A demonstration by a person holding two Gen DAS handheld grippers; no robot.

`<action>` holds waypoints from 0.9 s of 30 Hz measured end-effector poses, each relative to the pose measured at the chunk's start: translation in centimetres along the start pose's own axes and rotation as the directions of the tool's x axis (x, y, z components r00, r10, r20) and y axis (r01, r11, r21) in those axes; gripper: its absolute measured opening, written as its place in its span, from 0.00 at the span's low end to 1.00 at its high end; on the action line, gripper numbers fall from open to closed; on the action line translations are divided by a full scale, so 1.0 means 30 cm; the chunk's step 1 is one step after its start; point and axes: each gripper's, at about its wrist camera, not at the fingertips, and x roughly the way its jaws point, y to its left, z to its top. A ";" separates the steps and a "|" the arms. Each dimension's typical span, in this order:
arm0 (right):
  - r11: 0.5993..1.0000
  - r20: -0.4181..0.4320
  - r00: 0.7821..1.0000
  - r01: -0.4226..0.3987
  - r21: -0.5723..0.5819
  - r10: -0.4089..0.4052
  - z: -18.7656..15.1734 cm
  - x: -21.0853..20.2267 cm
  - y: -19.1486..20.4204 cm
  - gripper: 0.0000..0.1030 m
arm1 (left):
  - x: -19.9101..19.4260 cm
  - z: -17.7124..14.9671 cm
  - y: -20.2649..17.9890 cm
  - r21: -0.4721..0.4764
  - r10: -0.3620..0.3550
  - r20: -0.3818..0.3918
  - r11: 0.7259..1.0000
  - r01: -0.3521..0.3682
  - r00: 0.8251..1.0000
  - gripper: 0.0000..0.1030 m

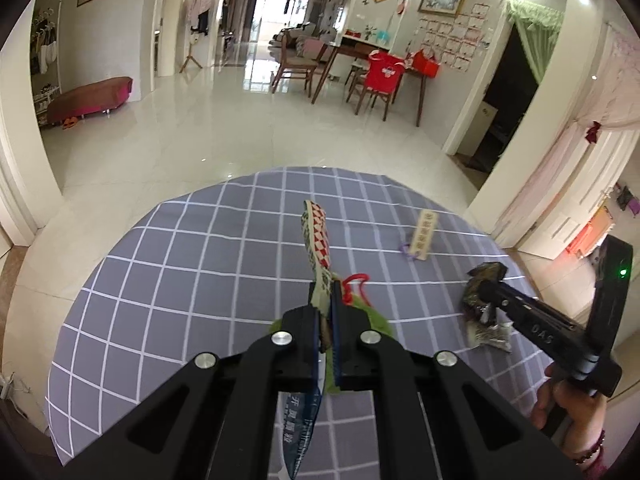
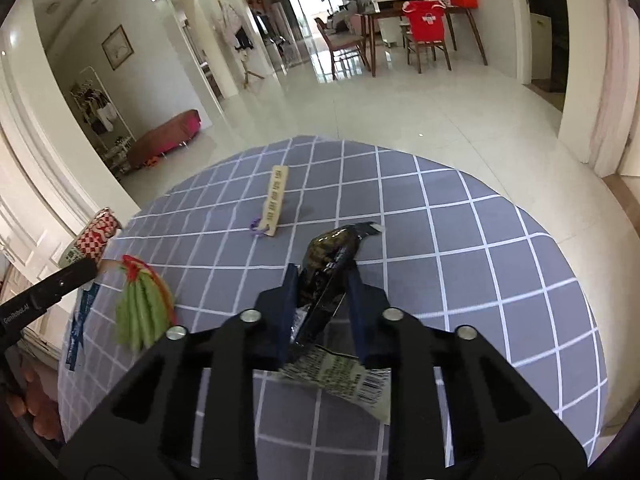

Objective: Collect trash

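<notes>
A round table point(image 1: 200, 264) under a grey cloth with white grid lines carries the trash. My left gripper point(image 1: 325, 296) is shut on a red-and-white checked wrapper point(image 1: 318, 236), which stands up from between its blue pads; the same wrapper point(image 2: 96, 236) shows at the left edge of the right wrist view. My right gripper point(image 2: 322, 280) is shut on a dark crumpled snack wrapper point(image 2: 334, 252), whose printed silver end hangs below the jaws. That dark wrapper point(image 1: 486, 304) lies at the right in the left wrist view.
A green fan-shaped ornament point(image 2: 142, 312) with a red loop and a blue printed strip point(image 2: 80, 324) lie at the table's left. A wooden tag point(image 2: 276, 200) with a purple ring rests near the far edge. Beyond are tiled floor, dining chairs point(image 1: 376, 80) and a bench point(image 1: 90, 98).
</notes>
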 end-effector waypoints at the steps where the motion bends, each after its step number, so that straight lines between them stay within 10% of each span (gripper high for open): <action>1: 1.000 0.002 1.000 -0.012 0.003 0.012 0.000 -0.010 -0.003 0.19 | -0.009 -0.002 -0.006 0.000 -0.011 0.000 1.000 0.011 1.000 0.05; 13: 0.994 0.009 0.994 -0.108 0.001 0.108 -0.130 -0.236 -0.021 0.17 | -0.045 -0.189 -0.296 0.130 -0.209 -0.135 0.965 0.226 0.969 0.05; 27: 0.992 -0.010 0.993 -0.120 0.028 0.120 -0.235 -0.329 -0.104 0.17 | 0.107 -0.291 -0.479 0.176 -0.127 -0.233 0.970 0.170 0.964 0.33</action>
